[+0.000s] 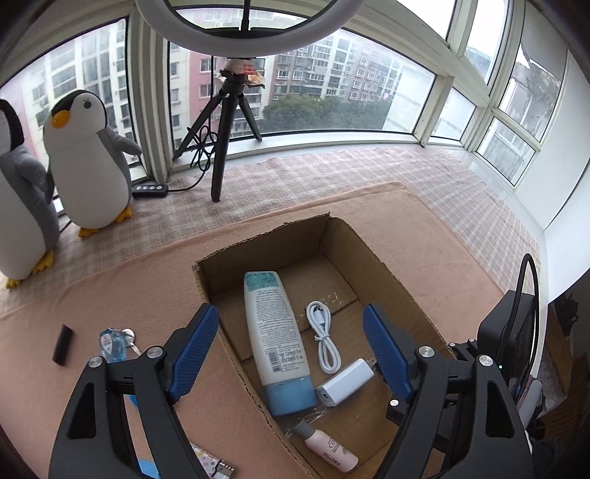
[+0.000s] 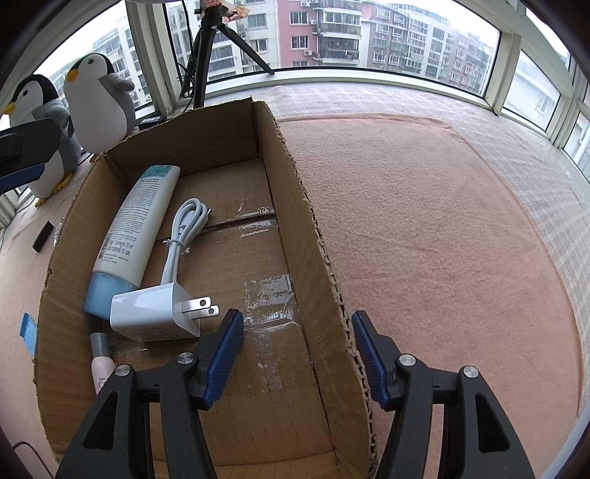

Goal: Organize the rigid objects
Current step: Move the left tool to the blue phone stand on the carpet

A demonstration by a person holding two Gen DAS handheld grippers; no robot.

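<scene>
Your left gripper (image 1: 289, 350) has its jaws spread wide and holds nothing; in the left wrist view it hangs over the left wall of the cardboard box (image 1: 206, 291), one blue pad outside it and one over the inside. Your right gripper (image 2: 298, 355) is likewise open and empty, and in the right wrist view its jaws straddle the box's right wall (image 2: 320, 258), low in the frame. Inside the box, at the centre of the left wrist view, a white tube with a blue cap (image 1: 274, 339) lies lengthwise, cap toward the lower edge. Just right of it lies a coiled white cable (image 1: 322, 337), and below that a white charger plug (image 1: 344, 383) rests against the cap, its two prongs pointing toward the right pad. A small pink bottle with a grey cap (image 1: 326, 451) lies near the lower edge, still inside the box. Outside the box, at the lower left of the same view, a clear packet with blue print (image 1: 112, 344) and a small black block (image 1: 62, 344) lie apart on the peach blanket (image 1: 147, 265). Farther out, at the upper left, two plush penguins (image 1: 88, 162) stand beside a black tripod (image 1: 225, 136) carrying a ring light (image 1: 254, 33), all before the window.
</scene>
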